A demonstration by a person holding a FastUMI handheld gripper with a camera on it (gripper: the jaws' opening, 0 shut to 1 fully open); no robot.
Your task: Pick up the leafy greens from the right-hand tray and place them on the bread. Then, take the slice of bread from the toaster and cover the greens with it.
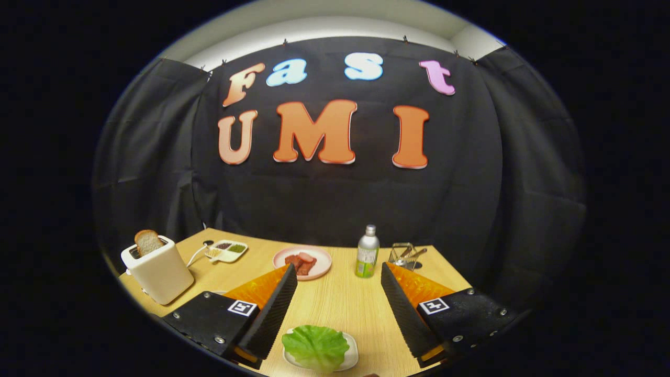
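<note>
My gripper [339, 272] hangs above the wooden table [340, 303] with its two black fingers [272, 309] spread wide and nothing between them. A green leafy piece [315, 345] lies on a small white tray [352, 359] low between the fingers, close under the gripper. Off to the left stands a cream toaster [157, 269] with a slice of toasted bread [148, 242] sticking up out of its slot. I cannot make out another slice of bread on the table; the left finger hides part of the surface.
Beyond the fingers a pink plate [322, 256] holds reddish meat pieces [302, 263]. A green bottle with a silver cap [367, 252] stands to its right, with a wire rack of utensils [404, 255] further right. A white divided dish [226, 250] sits behind the toaster.
</note>
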